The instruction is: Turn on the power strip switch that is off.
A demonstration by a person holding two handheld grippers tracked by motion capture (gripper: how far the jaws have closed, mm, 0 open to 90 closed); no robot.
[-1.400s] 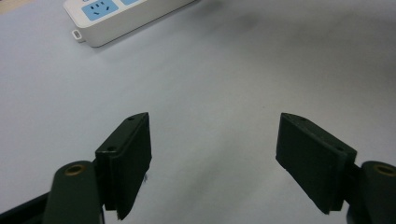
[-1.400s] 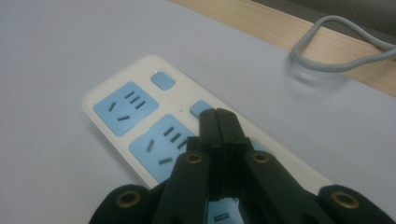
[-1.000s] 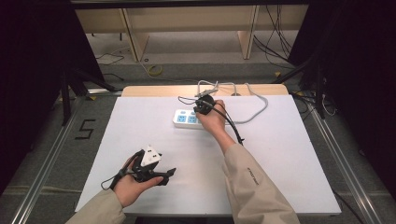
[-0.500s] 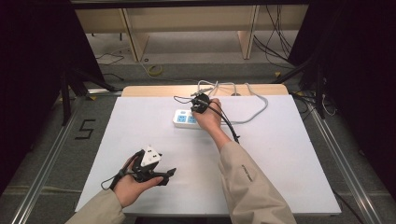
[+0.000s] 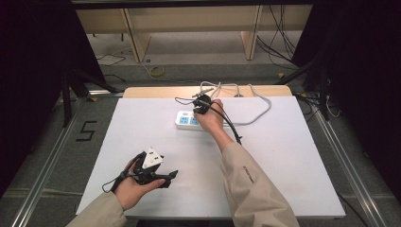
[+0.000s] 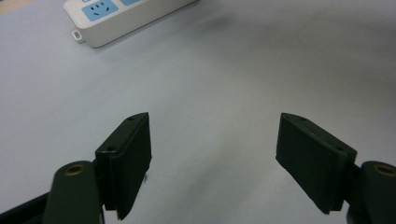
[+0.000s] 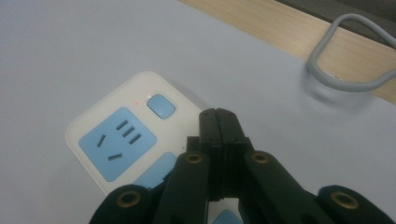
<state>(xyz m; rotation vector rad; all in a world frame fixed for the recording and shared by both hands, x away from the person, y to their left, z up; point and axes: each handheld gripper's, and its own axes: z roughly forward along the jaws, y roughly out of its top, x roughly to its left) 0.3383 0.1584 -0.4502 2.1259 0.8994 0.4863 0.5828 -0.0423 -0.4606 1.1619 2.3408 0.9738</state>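
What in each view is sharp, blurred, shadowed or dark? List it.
High view: the white table is evenly lit, the surroundings fall to black, and detail is soft. Left gripper view: the open left tongs look slightly soft, and the power strip lies at the top edge. Right gripper view: the shut right tongs and the strip's blue switch are fairly sharp; the grey cable casts a blurred shadow.

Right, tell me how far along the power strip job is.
Done: the right hand-held gripper, jaws shut, has reached the power strip. In hand: its tips hover just beside the blue switch, apparently not yet pressing. Left: probably pushing that switch. The left hand-held gripper waits open over the table.
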